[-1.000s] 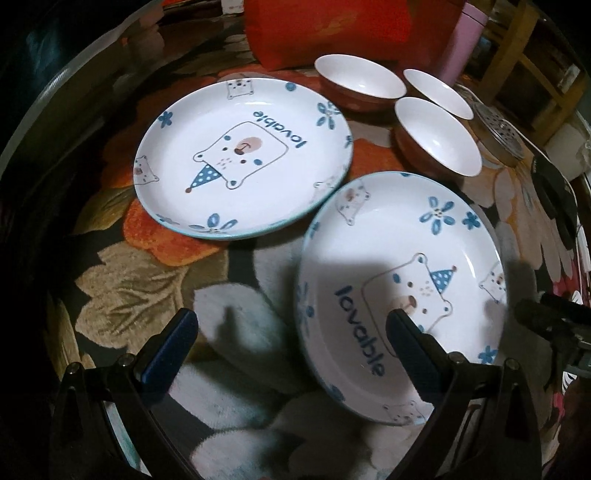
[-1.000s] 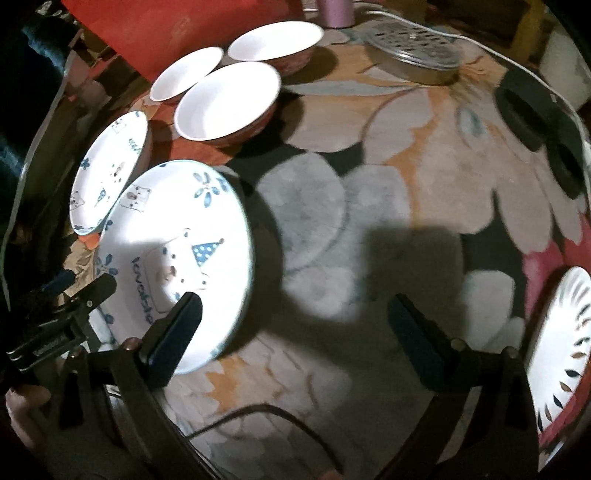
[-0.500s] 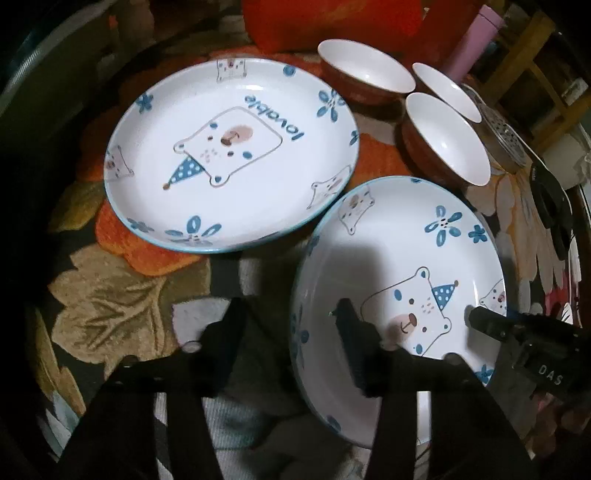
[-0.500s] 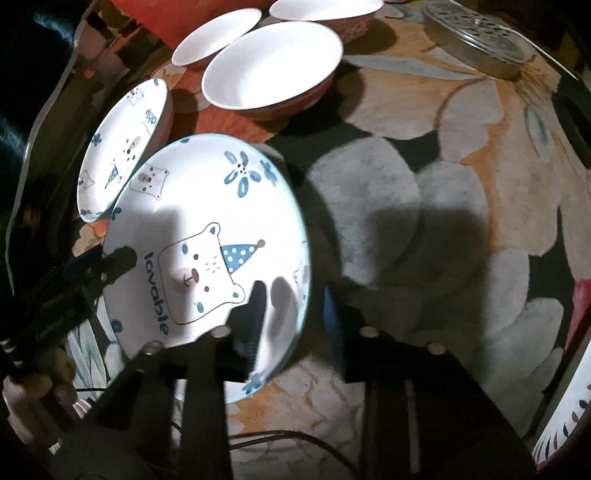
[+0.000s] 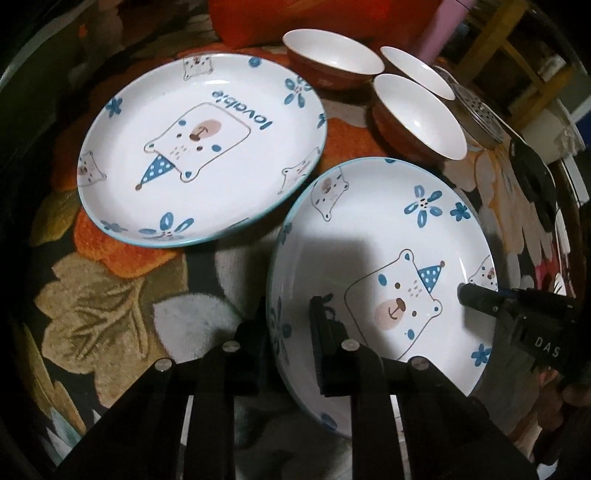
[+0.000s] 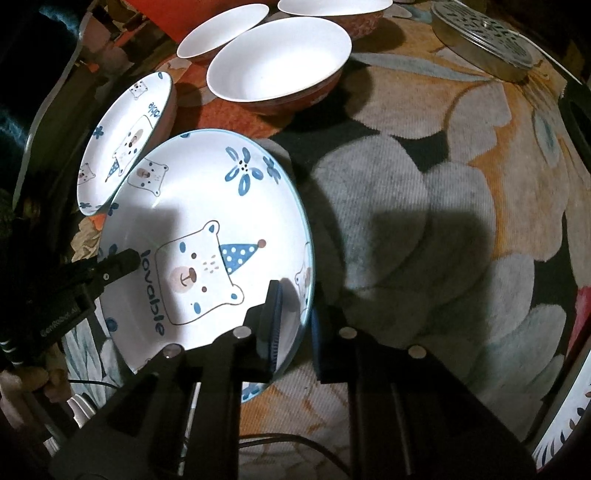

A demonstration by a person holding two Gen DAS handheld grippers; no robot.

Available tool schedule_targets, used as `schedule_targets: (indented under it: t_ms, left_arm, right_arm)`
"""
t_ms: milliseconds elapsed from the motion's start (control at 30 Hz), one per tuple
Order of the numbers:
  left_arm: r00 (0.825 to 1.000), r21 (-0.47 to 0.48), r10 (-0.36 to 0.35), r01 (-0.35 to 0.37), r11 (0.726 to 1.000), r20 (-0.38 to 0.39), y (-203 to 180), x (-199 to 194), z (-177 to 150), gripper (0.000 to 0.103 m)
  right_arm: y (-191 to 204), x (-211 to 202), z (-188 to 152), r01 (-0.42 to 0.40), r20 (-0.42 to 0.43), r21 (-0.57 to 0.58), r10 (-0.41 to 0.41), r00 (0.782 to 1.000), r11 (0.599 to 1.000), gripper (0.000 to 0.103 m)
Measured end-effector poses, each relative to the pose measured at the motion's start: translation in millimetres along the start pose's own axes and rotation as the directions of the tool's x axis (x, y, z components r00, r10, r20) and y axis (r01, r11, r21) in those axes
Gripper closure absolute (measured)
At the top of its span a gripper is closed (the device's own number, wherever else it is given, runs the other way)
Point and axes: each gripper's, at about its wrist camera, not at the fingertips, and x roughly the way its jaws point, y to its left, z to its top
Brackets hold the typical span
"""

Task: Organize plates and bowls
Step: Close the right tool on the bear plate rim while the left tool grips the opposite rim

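Note:
A white bear plate (image 5: 376, 236) with blue flowers is held by both grippers on opposite rims. My left gripper (image 5: 290, 325) is shut on its near rim. My right gripper (image 6: 295, 314) is shut on the other rim, and its finger shows in the left wrist view (image 5: 476, 297). The same plate fills the right wrist view (image 6: 207, 221), tilted slightly off the cloth. A second matching bear plate (image 5: 199, 147) lies flat beyond it and also shows in the right wrist view (image 6: 122, 144). Three white bowls with red-brown outsides (image 5: 417, 114) stand behind.
A flowered cloth (image 6: 406, 206) covers the table. A round metal perforated lid (image 6: 484, 40) lies at the far right, black objects (image 5: 532, 177) beside it. A patterned plate's edge (image 6: 565, 428) shows at the near right. A pink bottle (image 5: 443, 26) stands at the back.
Both grippers moved forward and closed from wide open onto opposite rims of the near bear plate. The plate now sits tilted between them.

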Motion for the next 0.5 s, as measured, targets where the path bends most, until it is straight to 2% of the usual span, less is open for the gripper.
schedule_targets:
  t_ms: [333, 500]
  left_arm:
    - [0.999, 0.031, -0.012, 0.01, 0.999, 0.044, -8.5, -21.1, 1.4, 0.085]
    - [0.998, 0.063, -0.019, 0.015, 0.998, 0.053, -28.0, -22.3, 8.2, 0.085]
  right_arm:
    - [-4.5, -24.0, -10.6, -0.008, 0.044, 0.015, 0.007, 0.999, 1.0, 0.089]
    - [-13.2, -38.3, -17.0, -0.003, 0.069, 0.035, 0.0, 0.998, 0.999, 0.089]
